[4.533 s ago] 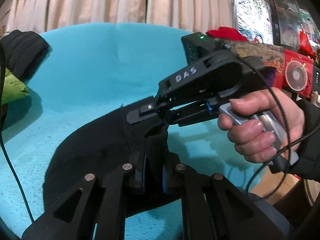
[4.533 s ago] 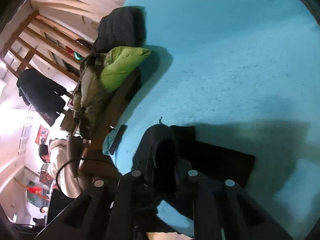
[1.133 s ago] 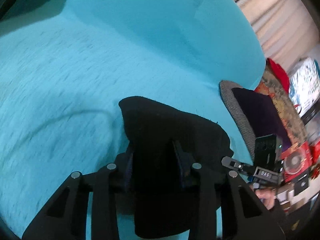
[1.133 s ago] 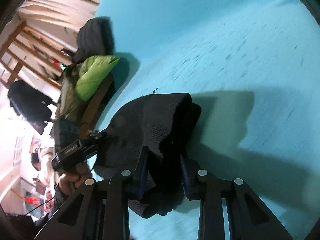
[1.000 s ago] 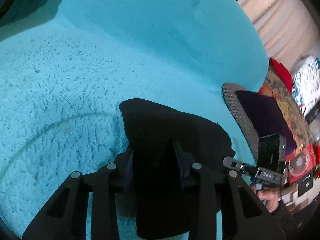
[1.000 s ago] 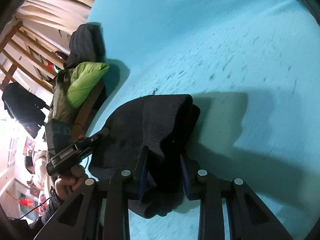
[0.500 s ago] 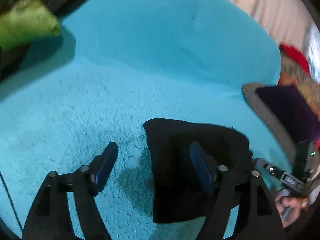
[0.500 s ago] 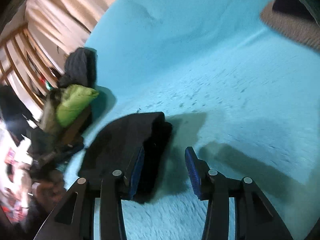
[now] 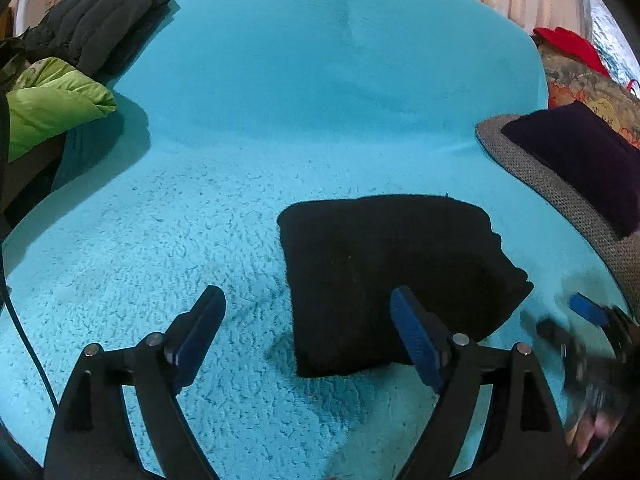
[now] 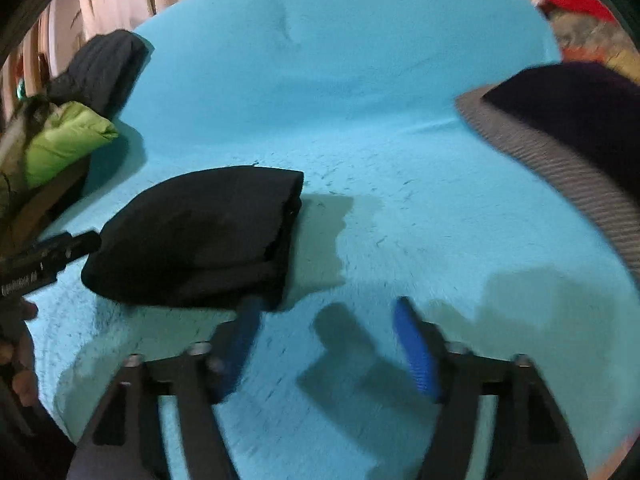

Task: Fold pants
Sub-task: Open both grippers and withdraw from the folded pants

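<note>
The black pants point(image 9: 396, 268) lie folded into a compact bundle on the turquoise fleece blanket point(image 9: 260, 120). My left gripper point(image 9: 306, 304) hovers above the bundle's near left corner with its jaws opening wide. Its blue pads press on nothing, though its right finger overlaps the cloth in the picture. In the right wrist view the pants point(image 10: 192, 240) sit to the left, stacked layers showing at their right edge. My right gripper point(image 10: 326, 308) is beside that edge, over bare blanket, jaws opening and holding nothing. The left gripper's body point(image 10: 48, 260) and a hand show at the far left.
A dark padded jacket point(image 9: 100, 20) and a lime-green jacket point(image 9: 52, 108) are piled at the blanket's left edge. On the right lies a grey woven cushion point(image 9: 560, 200) with a dark purple pillow point(image 9: 580, 160) on it. Curtains hang behind.
Both grippers have let go of the pants, opened wide and drawn back and up. The folded bundle now rests free on the blanket. The right gripper swung off to its right side.
</note>
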{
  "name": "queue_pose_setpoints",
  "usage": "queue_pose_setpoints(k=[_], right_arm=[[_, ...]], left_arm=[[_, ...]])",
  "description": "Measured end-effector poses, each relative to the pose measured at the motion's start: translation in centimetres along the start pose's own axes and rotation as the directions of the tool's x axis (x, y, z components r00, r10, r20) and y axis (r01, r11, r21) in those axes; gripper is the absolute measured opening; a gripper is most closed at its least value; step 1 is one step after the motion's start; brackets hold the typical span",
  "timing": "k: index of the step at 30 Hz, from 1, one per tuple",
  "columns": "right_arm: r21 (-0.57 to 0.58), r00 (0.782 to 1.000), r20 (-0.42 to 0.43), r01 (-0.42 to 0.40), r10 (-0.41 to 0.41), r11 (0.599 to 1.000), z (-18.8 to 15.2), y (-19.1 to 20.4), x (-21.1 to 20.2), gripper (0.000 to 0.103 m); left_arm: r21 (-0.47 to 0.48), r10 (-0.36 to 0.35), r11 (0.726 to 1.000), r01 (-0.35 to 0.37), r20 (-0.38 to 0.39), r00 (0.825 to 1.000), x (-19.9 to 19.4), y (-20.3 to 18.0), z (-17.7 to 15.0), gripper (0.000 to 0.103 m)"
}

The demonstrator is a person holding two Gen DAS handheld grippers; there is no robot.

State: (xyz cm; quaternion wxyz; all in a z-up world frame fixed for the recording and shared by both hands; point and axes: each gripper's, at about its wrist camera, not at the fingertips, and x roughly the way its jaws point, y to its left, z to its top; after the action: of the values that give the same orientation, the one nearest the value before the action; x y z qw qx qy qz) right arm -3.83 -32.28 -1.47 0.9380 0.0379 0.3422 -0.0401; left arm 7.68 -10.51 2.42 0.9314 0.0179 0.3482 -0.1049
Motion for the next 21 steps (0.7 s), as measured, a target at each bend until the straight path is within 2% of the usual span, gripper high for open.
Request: queue_pose_setpoints(k=[2,4,7,8,13,17,21], right_arm=[[-0.113,0.993,0.045,0.111,-0.106,0.987,-0.4,2.4,-0.9,0.09],[-0.217,0.971,0.121,0.231,-0.208,0.949,-1.1,4.6,-1.7,0.103],[-0.311,0.954,0.169,0.288,-0.246,0.906,-1.6,6.6,-1.5,0.103],[-0.307,0.955,0.17,0.287,-0.244,0.907,-1.5,6.5,-1.4,0.103],[-0.275,0.966,0.121,0.255,-0.23,0.927,-1.5,5.4,-0.6,0.103],[-0.28,0.966,0.122,0.255,-0.229,0.926,-1.7,5.5,-0.7,0.103],[-0.281,0.966,0.121,0.255,-0.229,0.925,-1.7,5.4,-0.7,0.103]], left_arm=[[-0.01,0.001,1.0,-0.001,0.006,1.0,-0.2,0.3,0.1,0.087],[-0.015,0.011,1.0,-0.011,0.006,1.0,-0.2,0.4,0.2,0.088],[-0.019,0.009,1.0,-0.009,0.011,1.0,-0.5,0.4,0.2,0.097],[-0.021,0.006,1.0,-0.005,0.019,1.0,-0.5,0.5,0.2,0.103],[-0.028,0.027,0.999,-0.026,0.041,0.999,-0.6,0.5,0.2,0.103],[-0.017,0.061,0.998,-0.062,-0.018,0.998,0.4,0.1,0.1,0.103],[-0.014,0.032,0.999,-0.032,0.001,1.0,-0.1,-0.4,-0.1,0.103]])
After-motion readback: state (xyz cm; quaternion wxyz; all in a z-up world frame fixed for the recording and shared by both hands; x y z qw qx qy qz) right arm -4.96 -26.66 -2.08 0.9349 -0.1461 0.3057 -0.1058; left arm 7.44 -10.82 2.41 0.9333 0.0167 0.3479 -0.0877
